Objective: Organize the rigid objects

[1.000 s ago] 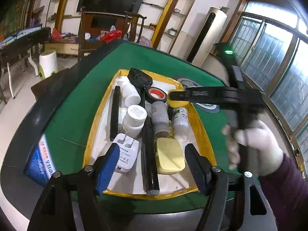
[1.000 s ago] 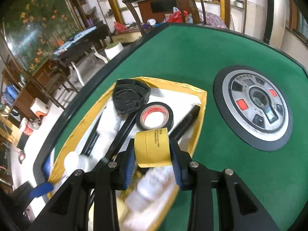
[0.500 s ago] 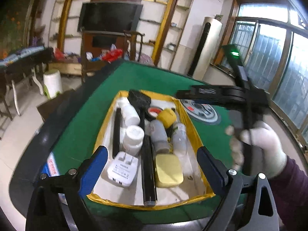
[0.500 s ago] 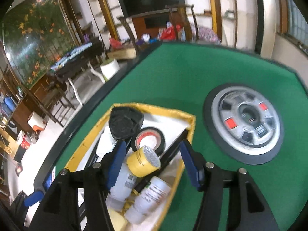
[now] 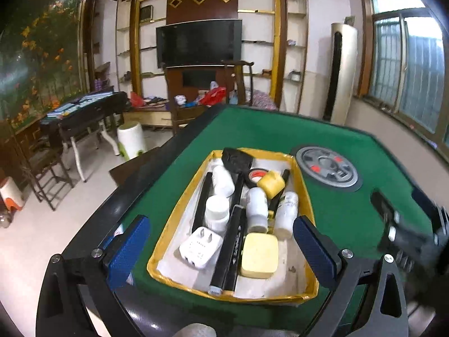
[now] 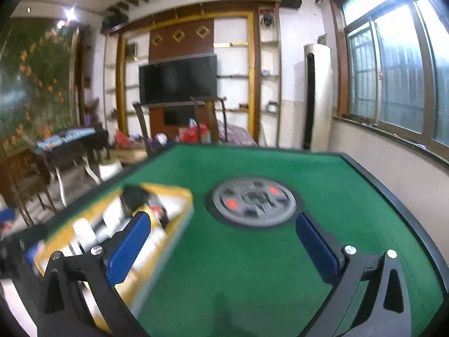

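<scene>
A yellow-rimmed tray (image 5: 306,196) on the green table holds a yellow tape roll (image 5: 271,184), a black tape roll (image 5: 254,174), white bottles (image 5: 256,209), a white plug adapter (image 5: 199,246), a yellow case (image 5: 260,255), black sticks (image 5: 228,252) and a black fan (image 5: 236,160). My left gripper (image 5: 220,247) is open and empty, hovering at the tray's near end. My right gripper (image 6: 223,248) is open and empty over bare green felt, right of the blurred tray (image 6: 179,196). It also shows blurred at the right edge of the left wrist view (image 5: 404,233).
A round grey control panel (image 5: 327,167) is set in the table's middle, and shows in the right wrist view (image 6: 254,200). The table's black edge (image 5: 134,193) runs along the left. Chairs, a side table and a TV wall stand beyond.
My right gripper let go of the yellow tape roll, which now lies in the tray, and pulled back to the right over the felt. Both grippers have drawn back and opened wide.
</scene>
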